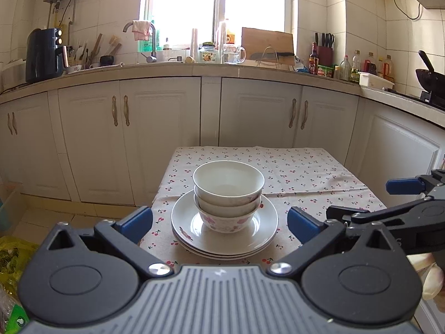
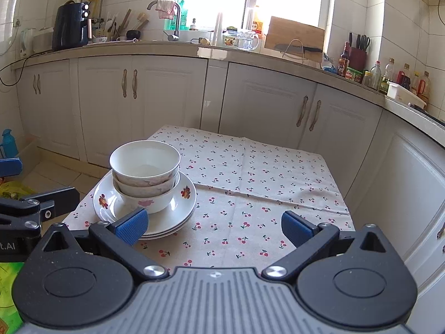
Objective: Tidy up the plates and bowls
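Observation:
Three white bowls with pink flowers (image 1: 228, 194) sit nested on a stack of white flowered plates (image 1: 258, 231) near the front left of a small table with a cherry-print cloth (image 1: 306, 172). My left gripper (image 1: 219, 221) is open and empty, its blue pads either side of the stack, short of it. My right gripper (image 2: 214, 224) is open and empty above the cloth, right of the bowls (image 2: 144, 167) and plates (image 2: 180, 208). It also shows in the left wrist view (image 1: 403, 194), and the left gripper's side shows at the left edge of the right wrist view (image 2: 25, 189).
White base cabinets (image 1: 167, 139) stand behind the table and along the right (image 2: 403, 181). The counter carries a black appliance (image 1: 44, 55), a faucet (image 1: 151, 41), jars, a cutting board (image 1: 267, 44), bottles and a wok (image 1: 429, 78). A yellow bag (image 1: 14, 256) lies on the floor at left.

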